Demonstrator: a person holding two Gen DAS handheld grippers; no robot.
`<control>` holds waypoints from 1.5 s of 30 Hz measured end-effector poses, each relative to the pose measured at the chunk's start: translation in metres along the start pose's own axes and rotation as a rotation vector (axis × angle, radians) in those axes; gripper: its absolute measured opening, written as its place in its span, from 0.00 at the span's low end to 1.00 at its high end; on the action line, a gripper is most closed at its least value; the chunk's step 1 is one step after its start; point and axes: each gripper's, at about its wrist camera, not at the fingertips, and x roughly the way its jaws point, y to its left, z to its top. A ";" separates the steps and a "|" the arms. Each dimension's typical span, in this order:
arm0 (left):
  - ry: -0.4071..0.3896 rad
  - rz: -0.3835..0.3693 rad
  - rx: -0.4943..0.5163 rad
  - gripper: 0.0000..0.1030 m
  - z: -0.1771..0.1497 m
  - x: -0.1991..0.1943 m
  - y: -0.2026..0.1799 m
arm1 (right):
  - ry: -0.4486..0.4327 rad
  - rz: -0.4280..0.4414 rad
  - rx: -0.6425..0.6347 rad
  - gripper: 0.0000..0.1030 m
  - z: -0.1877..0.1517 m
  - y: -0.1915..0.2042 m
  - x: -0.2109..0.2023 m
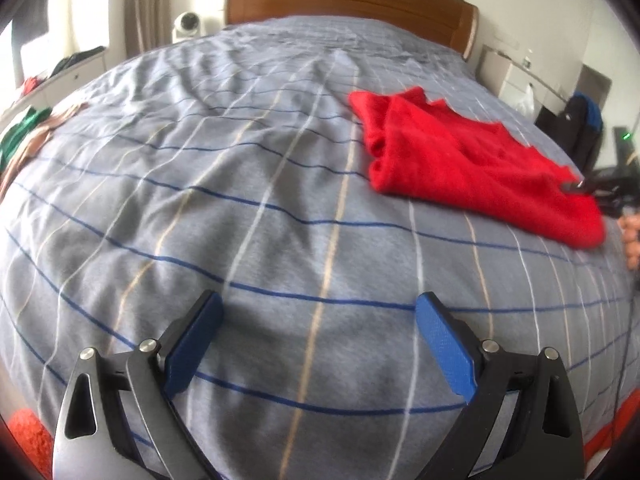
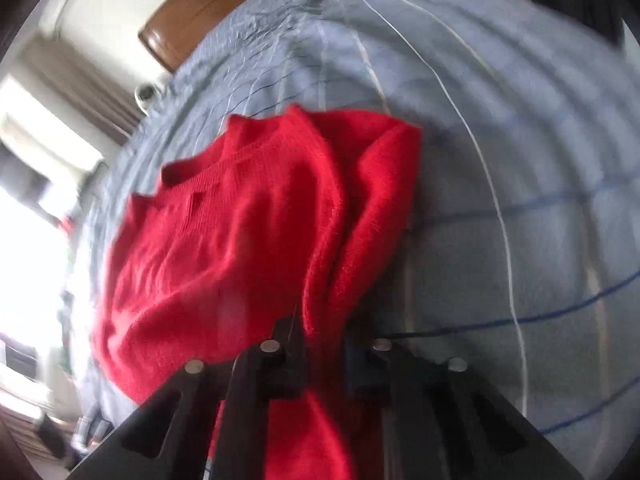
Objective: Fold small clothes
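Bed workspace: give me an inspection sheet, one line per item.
Surface: bedspread, grey, checked, wrinkled.
Job's things: red knit garment, partly folded, on the bed's right side.
Clutter: green and tan clothes at the bed's left edge.
Grippers: left gripper open over bare bedspread, holding nothing; right gripper shut on the red garment's fabric.
Cables: thin dark cable over the bed's right edge.
Surroundings: wooden headboard, white camera, curtains, nightstand.

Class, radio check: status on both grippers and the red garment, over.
Left gripper open, empty, over bare grey bedspread. Right gripper shut on red sweater edge. Sweater part folded, rumpled. Nothing in the way.
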 end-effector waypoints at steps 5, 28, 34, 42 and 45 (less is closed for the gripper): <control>0.000 -0.011 -0.055 0.95 0.009 0.004 0.013 | -0.039 0.150 -0.062 0.11 0.028 0.098 -0.029; 0.014 -0.021 -0.153 0.95 0.012 0.005 0.042 | 0.004 0.158 -0.545 0.52 -0.034 0.245 0.020; 0.011 0.009 -0.100 0.95 0.008 0.006 0.035 | 0.009 0.101 -0.659 0.36 -0.090 0.262 0.065; 0.017 0.016 -0.083 0.95 0.006 0.005 0.034 | -0.030 0.173 -0.636 0.37 -0.096 0.252 0.029; 0.012 0.006 -0.103 0.95 0.008 0.005 0.034 | -0.107 0.155 -0.583 0.39 -0.088 0.220 -0.010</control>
